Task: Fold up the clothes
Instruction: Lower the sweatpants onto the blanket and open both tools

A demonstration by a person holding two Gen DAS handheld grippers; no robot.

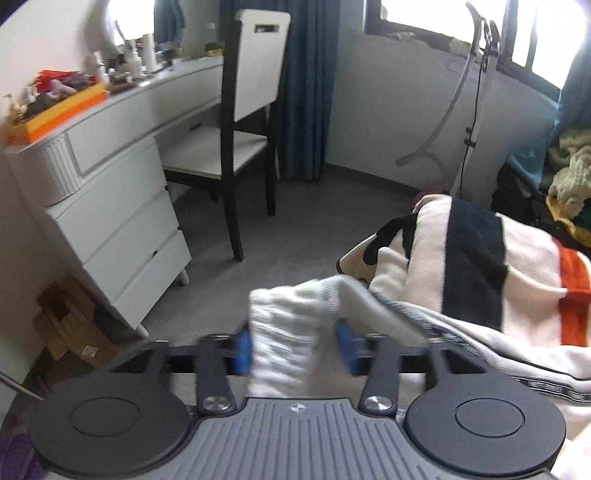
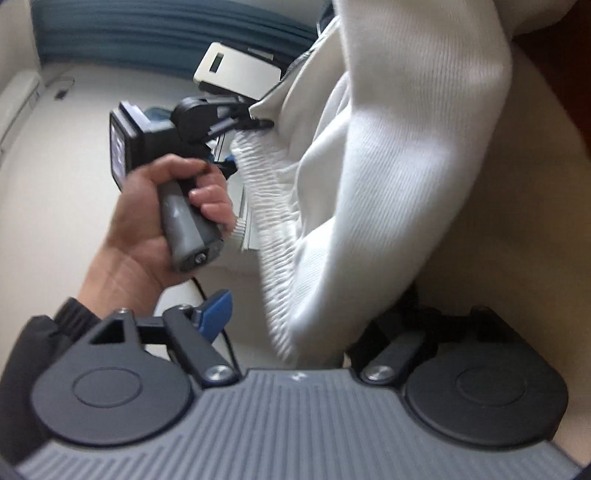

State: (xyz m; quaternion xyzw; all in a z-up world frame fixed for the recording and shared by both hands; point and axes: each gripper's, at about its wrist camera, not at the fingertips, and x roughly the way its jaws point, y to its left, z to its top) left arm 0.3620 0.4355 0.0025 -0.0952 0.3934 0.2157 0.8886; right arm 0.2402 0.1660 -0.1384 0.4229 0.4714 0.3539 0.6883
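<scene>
Here, room: grey floor [image 1: 295, 221], white dresser [image 1: 122, 229] with a cluttered top, chair [image 1: 255, 74] drawn up beside it, blue curtain [image 1: 306, 92], bright window [image 1: 424, 14].
Surface: a striped blanket [image 1: 472, 258] is spread at right; a clothes pile [image 1: 569, 173] is seen beyond it.
Garment [image 1: 288, 321]: white, ribbed hem raised over the floor, body trailing against the blanket's edge.
Left gripper [image 1: 295, 349]: jaws spread, the hem lying loosely between the pads; held by a hand [image 2: 147, 221].
Right gripper [image 2: 303, 321]: jaws spread wide, cloth draped between; one finger is hidden.
</scene>
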